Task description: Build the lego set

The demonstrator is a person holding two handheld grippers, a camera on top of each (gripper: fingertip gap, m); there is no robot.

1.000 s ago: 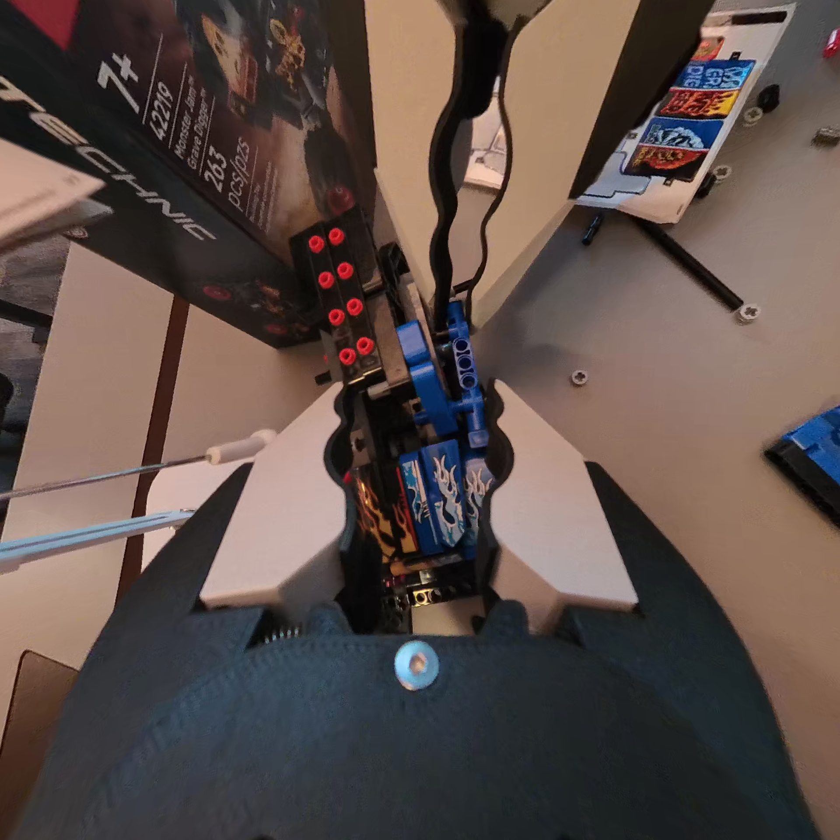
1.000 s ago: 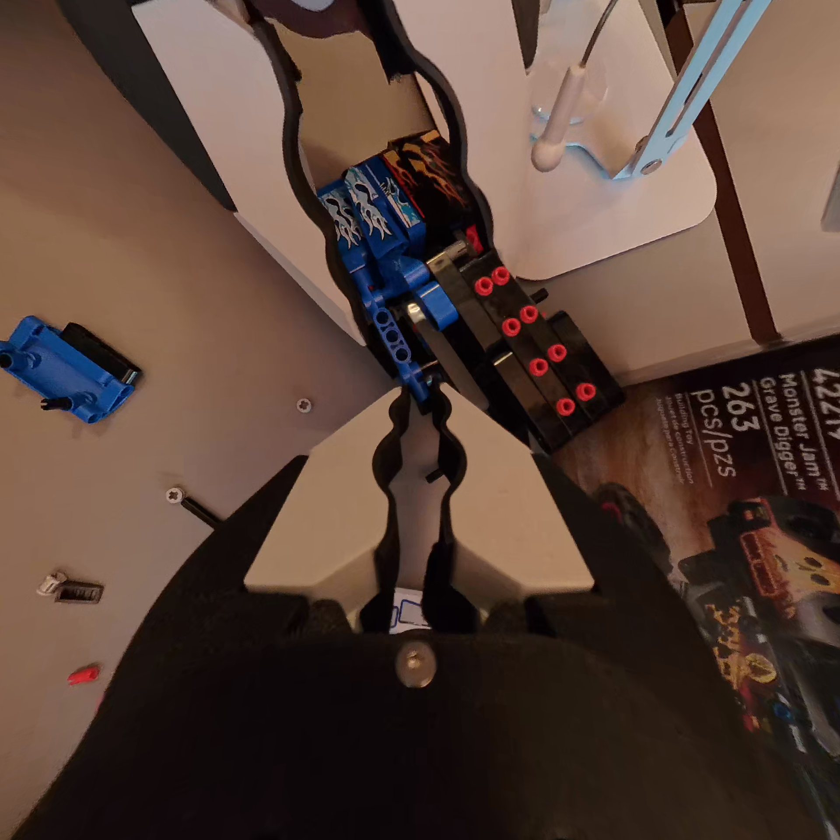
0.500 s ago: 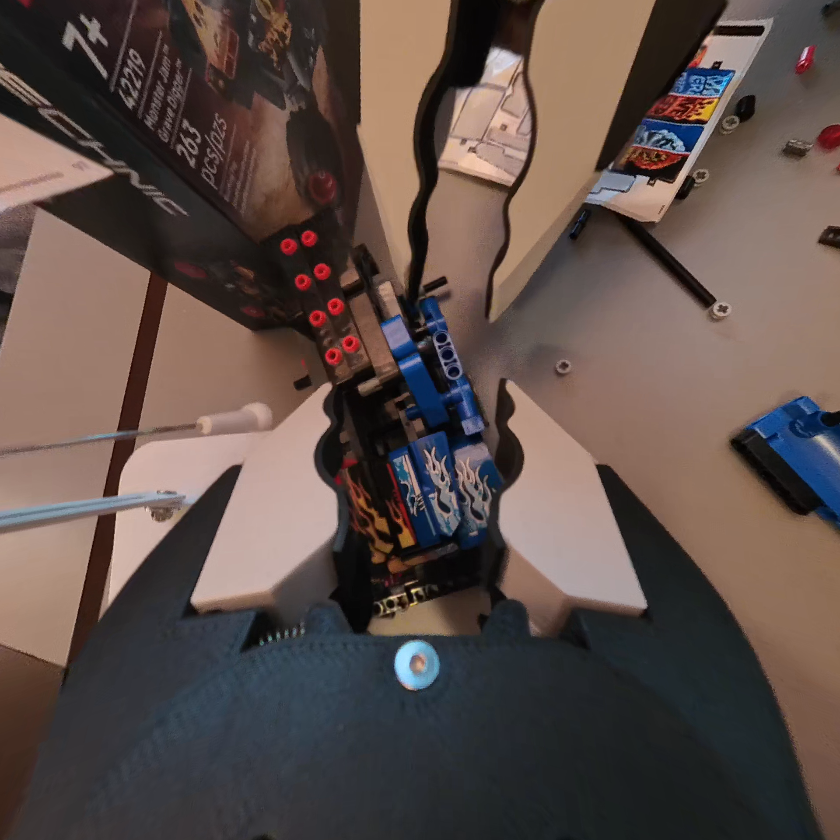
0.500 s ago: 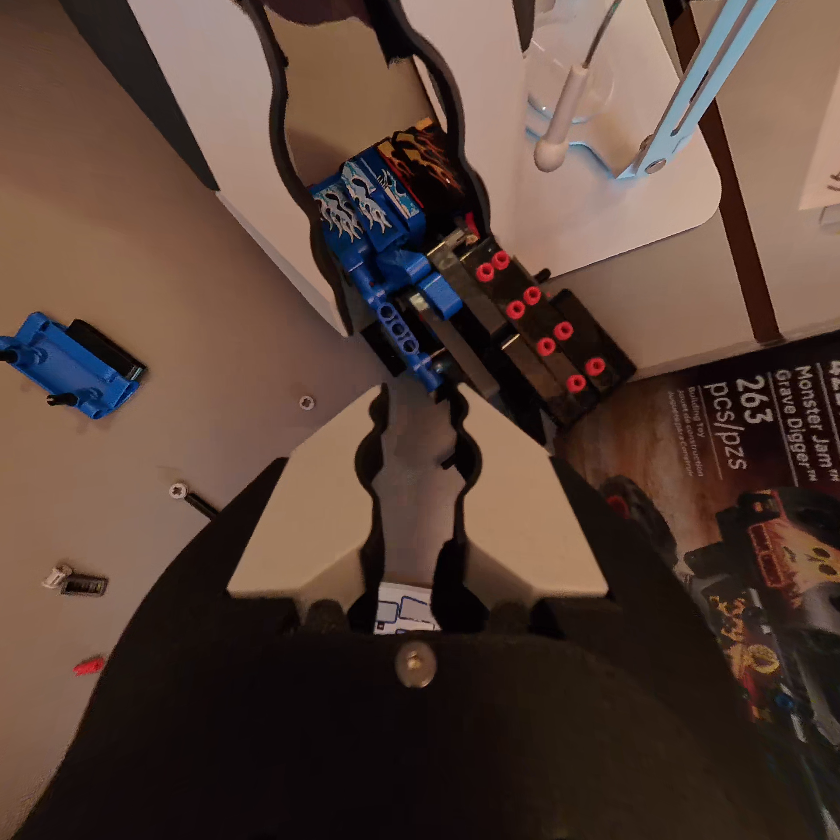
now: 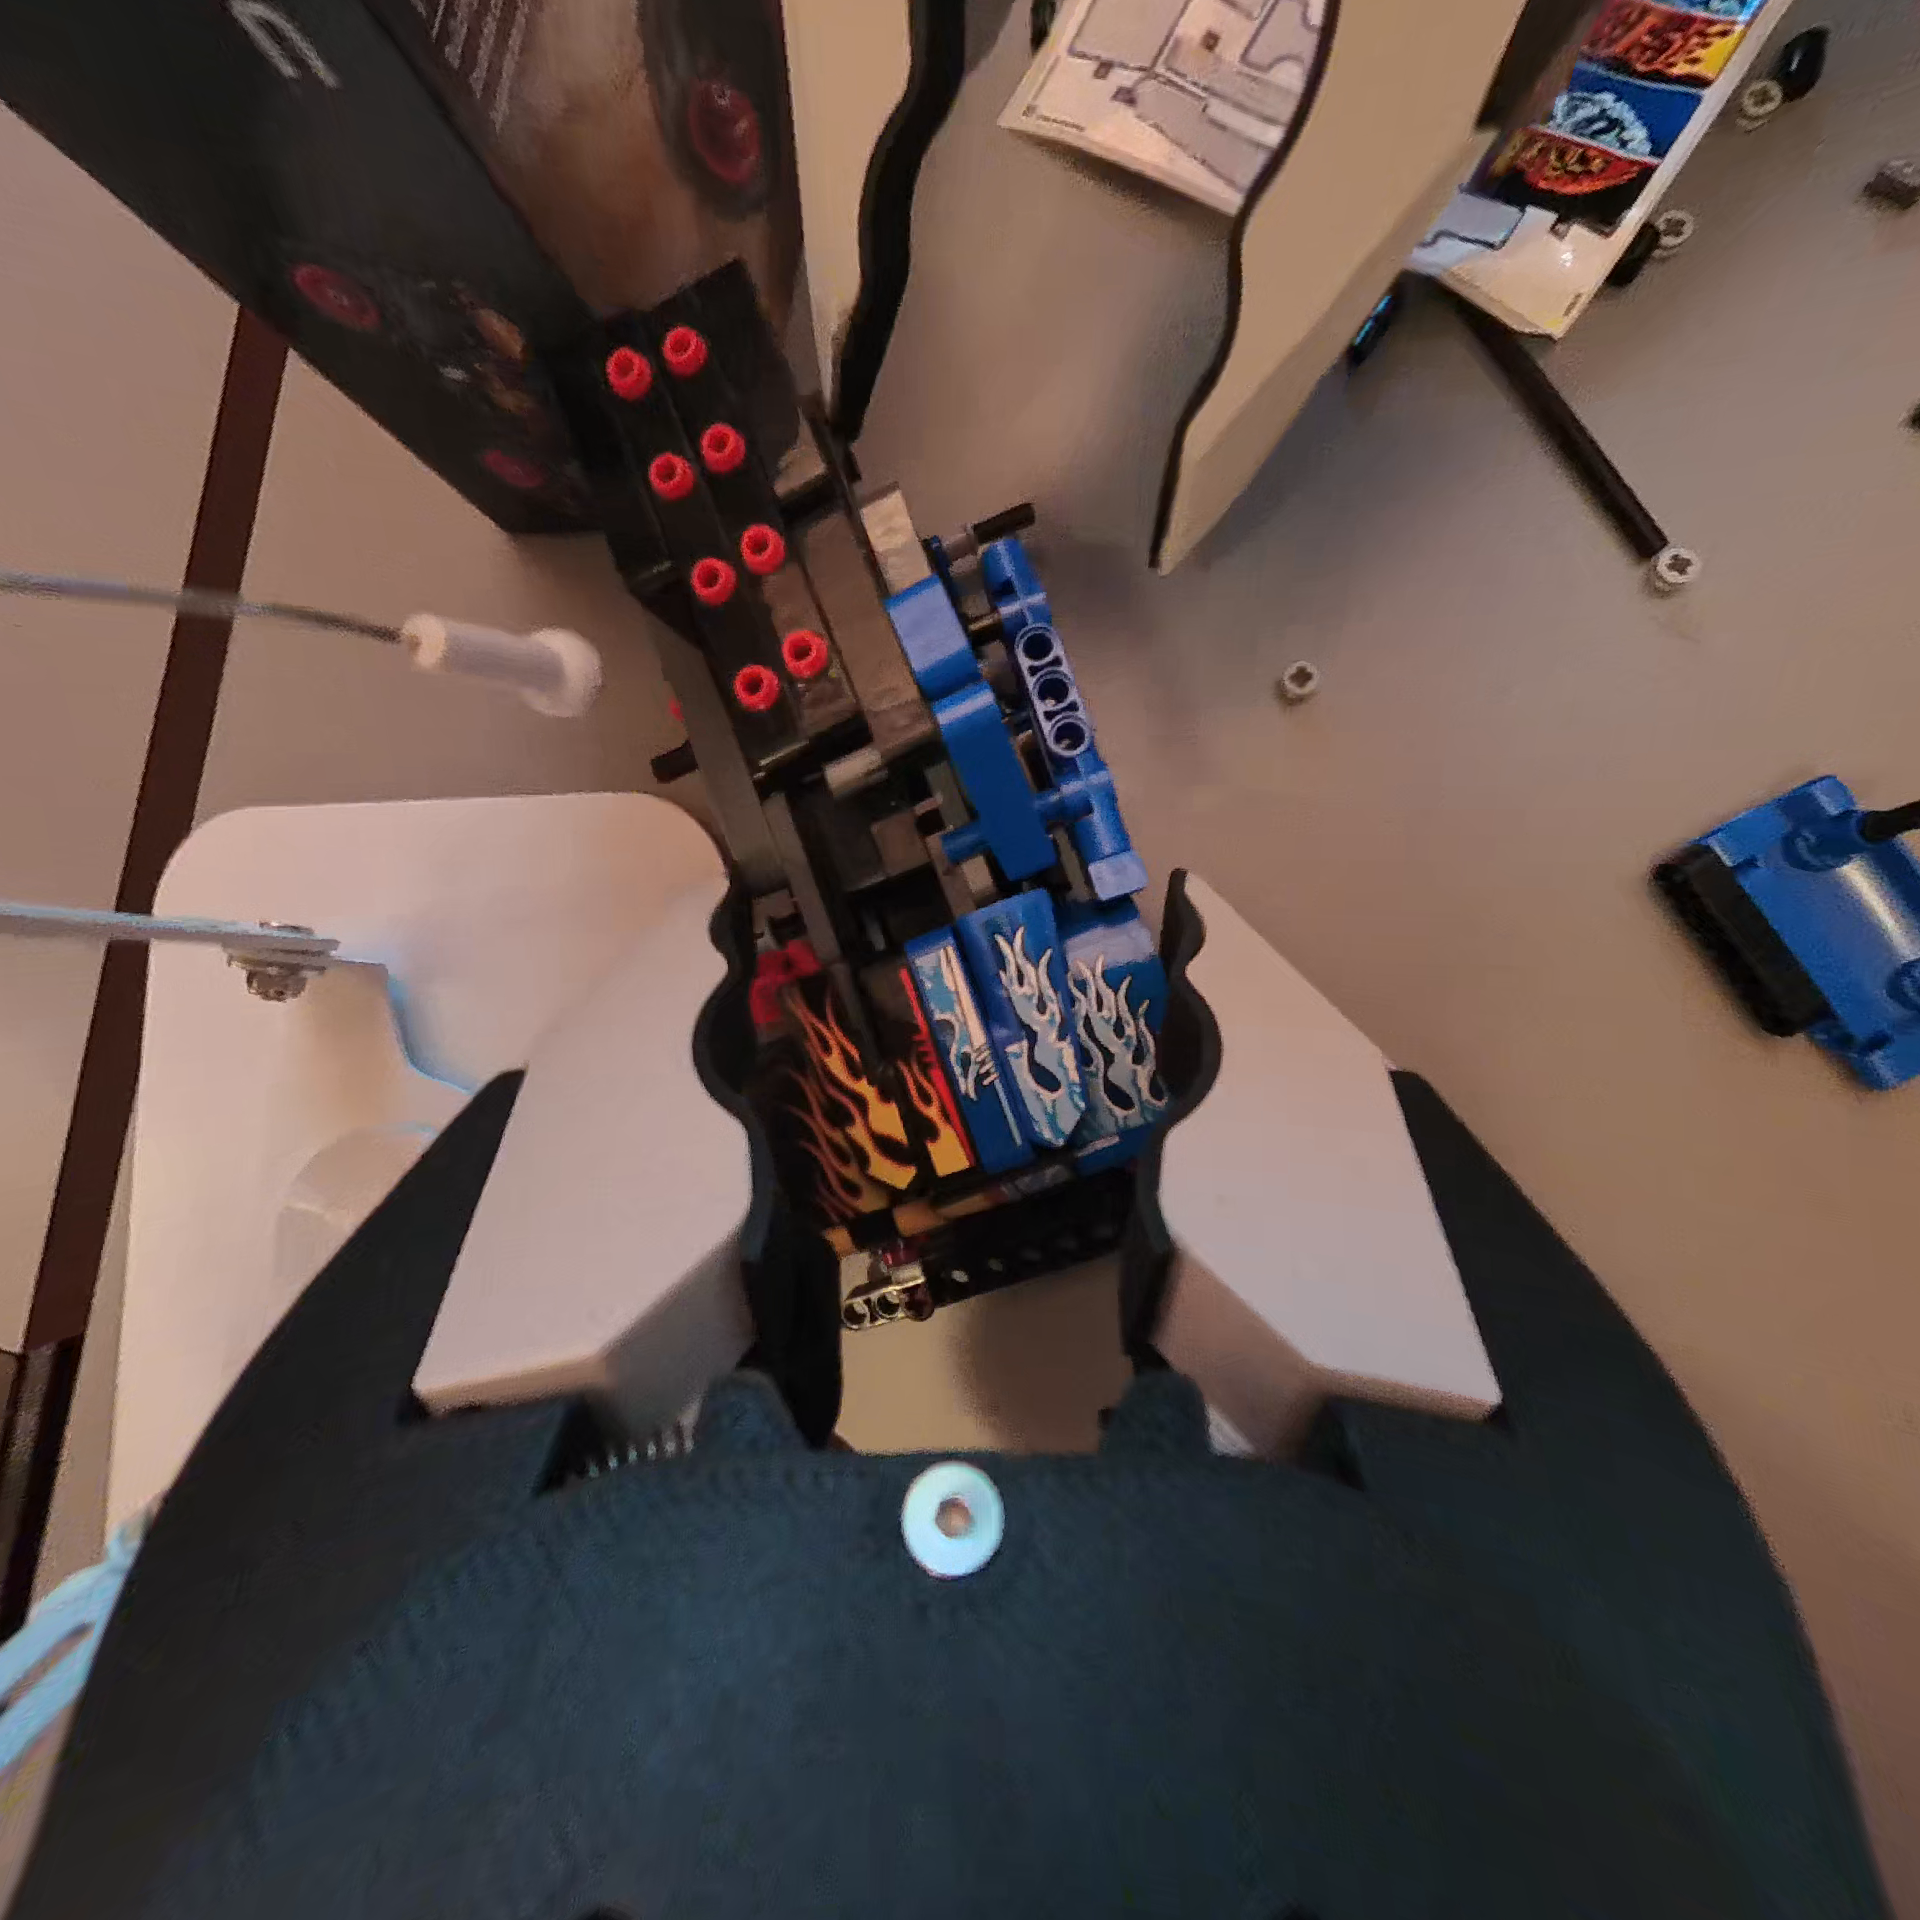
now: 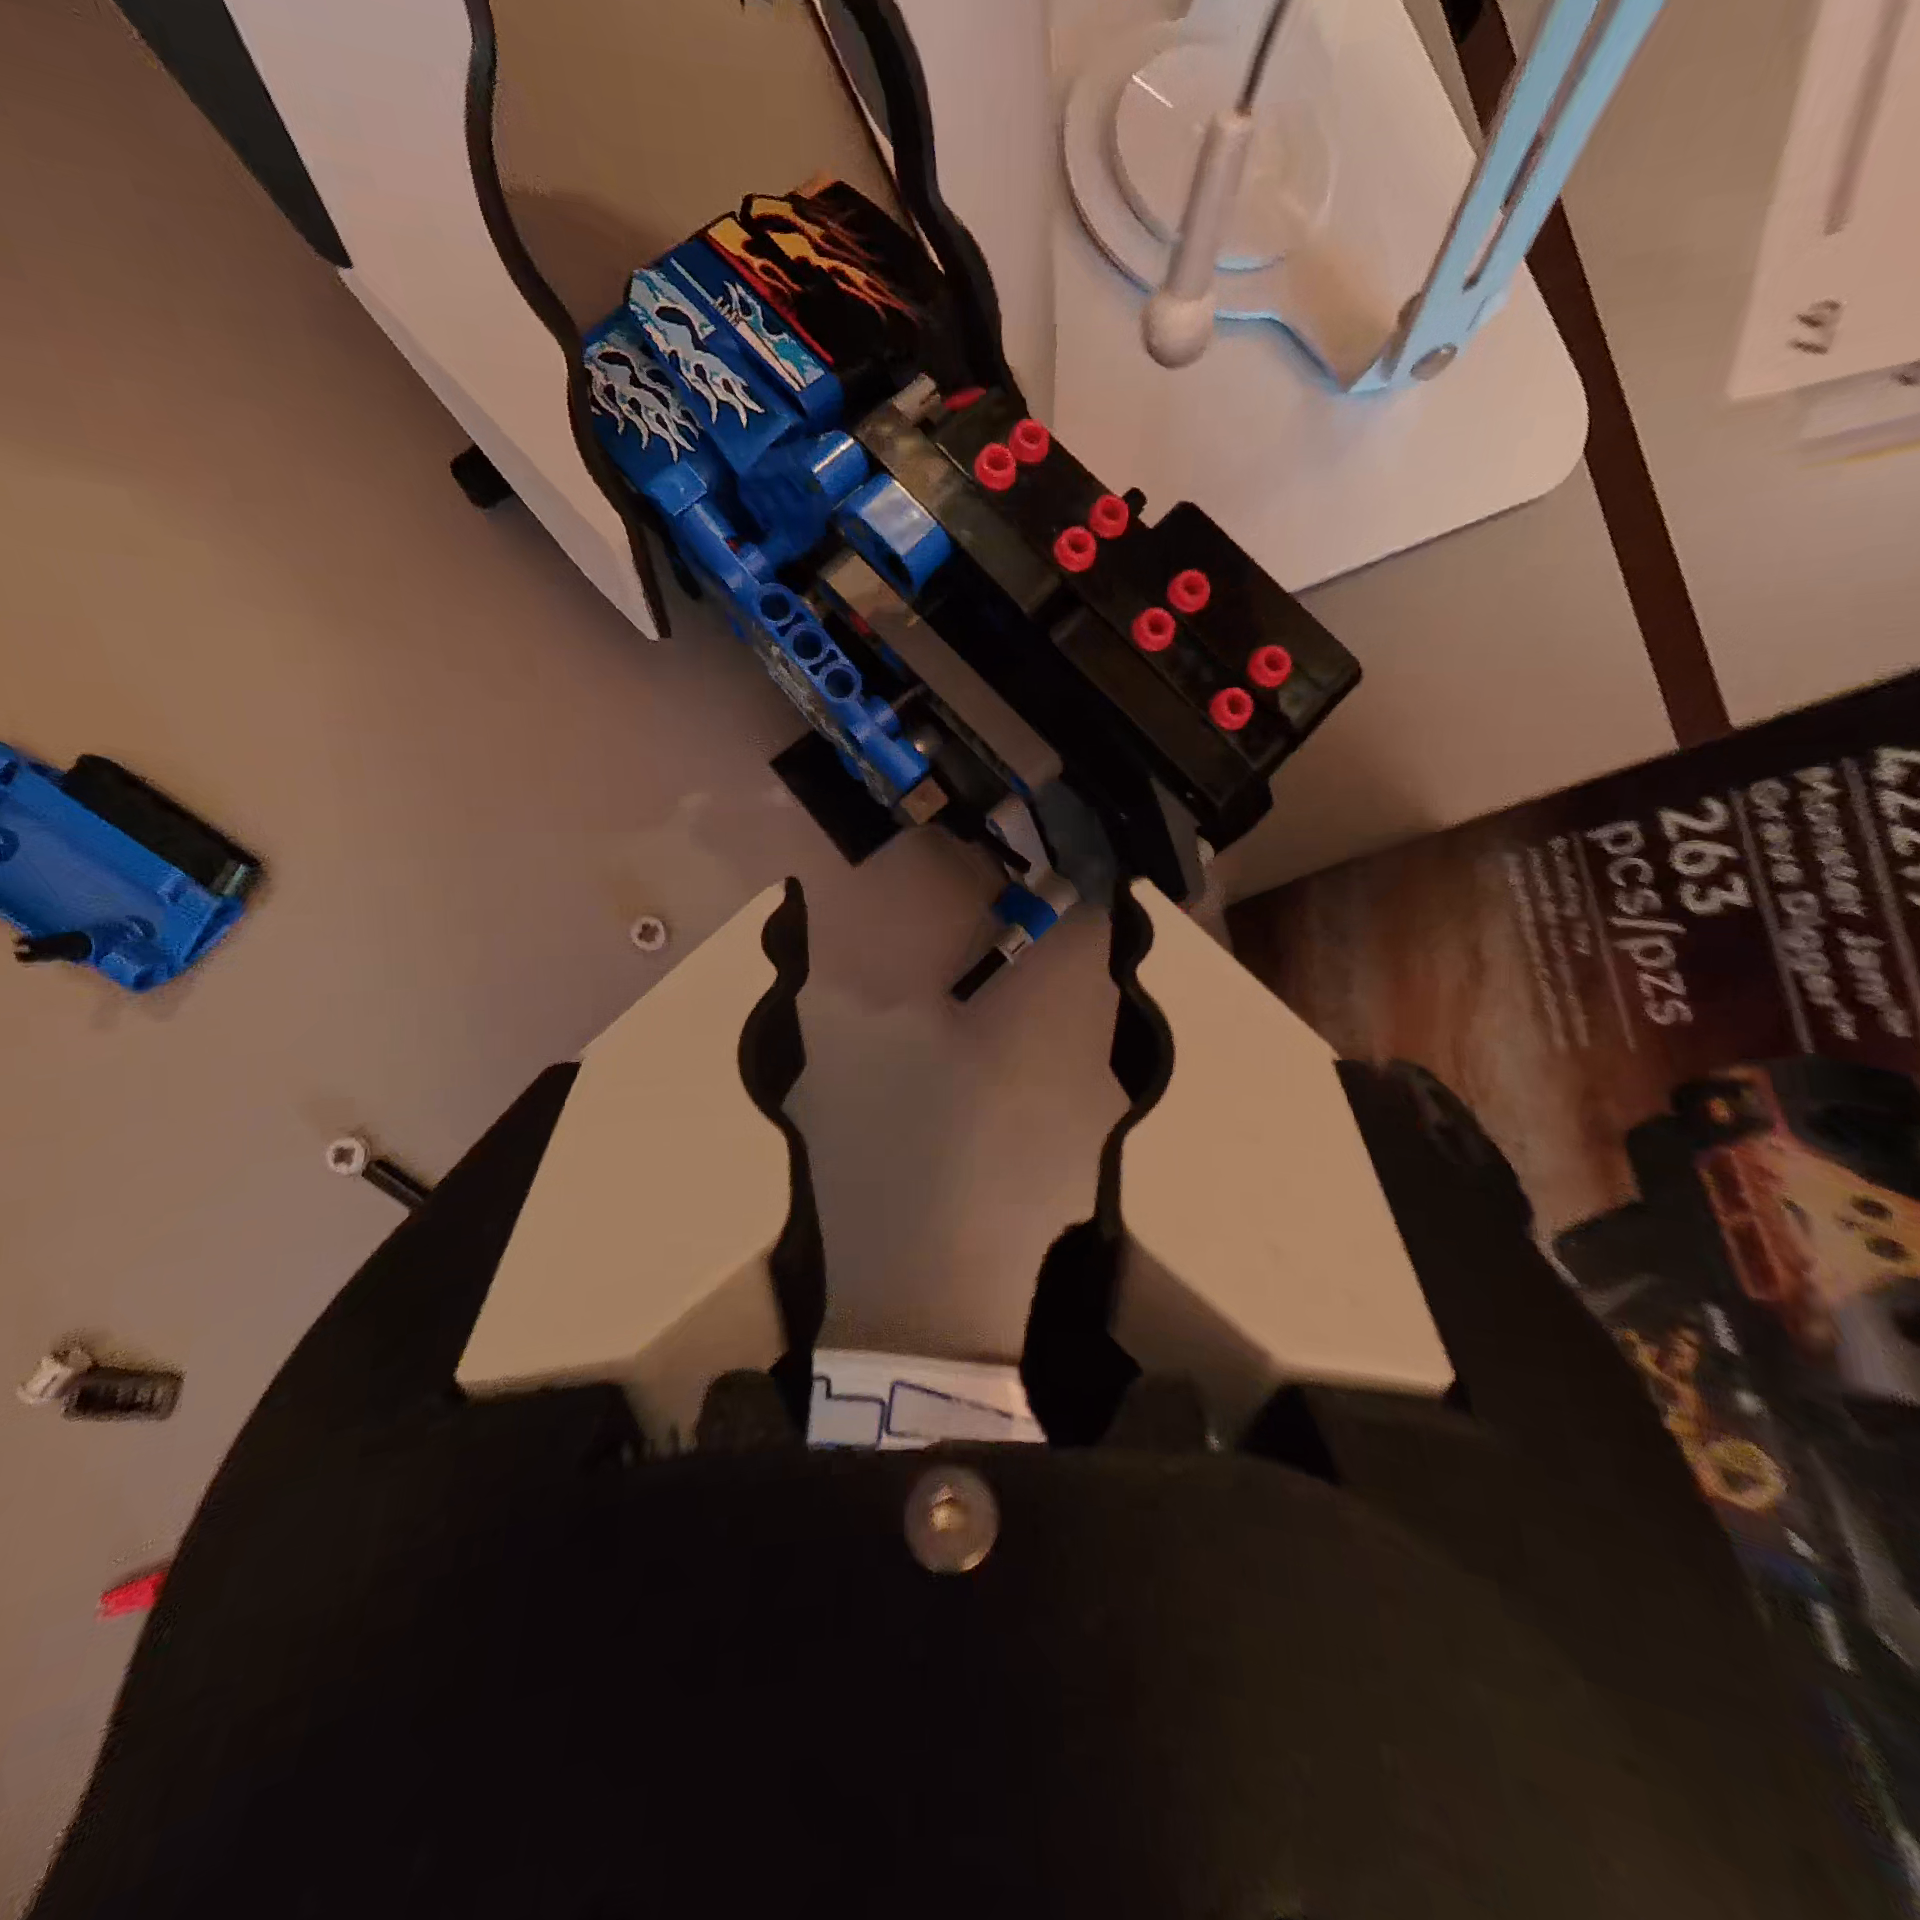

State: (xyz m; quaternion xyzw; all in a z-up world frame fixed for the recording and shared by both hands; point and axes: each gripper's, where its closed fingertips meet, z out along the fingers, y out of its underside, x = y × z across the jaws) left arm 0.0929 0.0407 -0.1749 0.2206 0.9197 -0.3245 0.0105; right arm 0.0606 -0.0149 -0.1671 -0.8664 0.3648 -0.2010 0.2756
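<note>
Grey bench [image 5: 1455, 831] carried loose parts; left tool [image 5: 951, 1049] pinched the half-built truck [image 5: 914, 831], right tool [image 6: 951, 997] spread, empty.

The lego model [image 5: 914, 831] is glossy, smooth plastic. The gripper body [image 5: 935, 1714] looks matt, finely ridged plastic, and the table [image 5: 1455, 779] smooth and matt.

Between the lego model [image 6: 935, 582] and the blue part [image 6: 114, 883] the tabletop [image 6: 395, 675] is free (only small pins); the box [image 6: 1662, 1039] blocks the other side.
</note>
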